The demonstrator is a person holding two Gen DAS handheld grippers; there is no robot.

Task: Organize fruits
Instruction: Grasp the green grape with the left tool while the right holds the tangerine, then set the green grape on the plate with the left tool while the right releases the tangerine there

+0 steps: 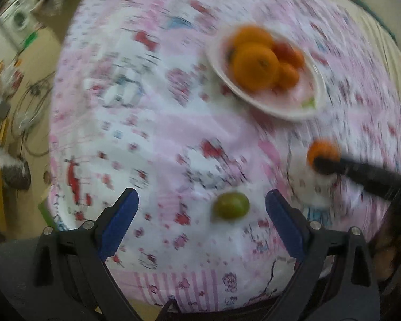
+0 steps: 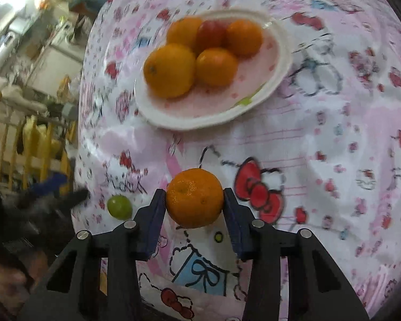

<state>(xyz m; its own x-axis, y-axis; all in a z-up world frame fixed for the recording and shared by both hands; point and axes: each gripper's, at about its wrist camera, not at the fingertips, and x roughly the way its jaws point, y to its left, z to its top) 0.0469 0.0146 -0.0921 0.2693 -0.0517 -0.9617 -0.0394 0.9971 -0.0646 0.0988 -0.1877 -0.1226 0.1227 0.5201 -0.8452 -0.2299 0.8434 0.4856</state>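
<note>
Right wrist view: right gripper [image 2: 194, 200] clamped on orange [image 2: 194, 197], blue pads pressing both its sides, just above pink cartoon-print tablecloth [image 2: 320, 133]. White plate [image 2: 282, 61] beyond, toward table's far edge, carrying four oranges plus one red fruit [image 2: 209, 33]. Green fruit [image 2: 119, 206] lying on cloth near left edge. Left wrist view, blurred: left gripper [image 1: 201, 204] wide open, empty, green fruit [image 1: 231, 205] between spread fingers, untouched.

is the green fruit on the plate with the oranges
No, the green fruit lies on the tablecloth apart from the plate, which holds only orange and red fruit.
</note>
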